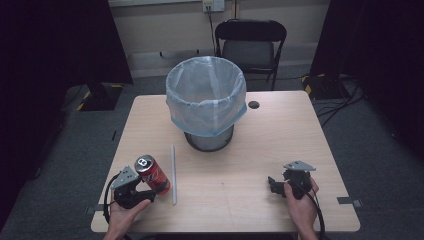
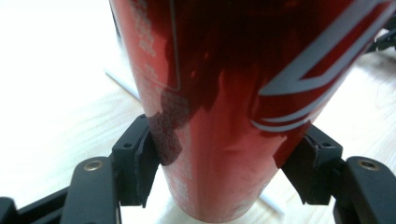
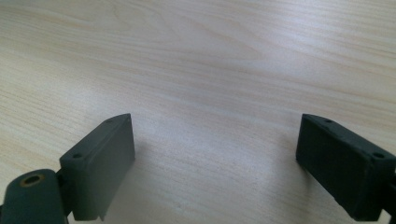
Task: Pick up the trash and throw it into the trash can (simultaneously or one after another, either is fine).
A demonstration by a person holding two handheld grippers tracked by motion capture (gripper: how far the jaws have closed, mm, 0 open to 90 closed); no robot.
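A red aluminium drink can with white lettering (image 1: 152, 174) sits near the front left corner of the pale wooden table (image 1: 240, 165), tilted with its silver top leaning toward the person, and clamped between the black jaws of the left gripper (image 1: 150, 192); in the left gripper view the pads press against the can (image 2: 219, 116) on both sides near its lower end, though whether its base touches the table or has just lifted clear is hard to tell. Just beside the can lies a thin white plastic straw (image 1: 173, 174), pointing away toward the grey round waste bin lined with a translucent pale-blue bag (image 1: 206, 100), which stands well apart at the middle of the table's far half. The right gripper (image 1: 274, 185) rests low over bare wood at the front right, its jaws spread wide with nothing between them. The step in hand looks like the pick-up; next, the can probably needs carrying up and over the bin's rim before the grip lets go.
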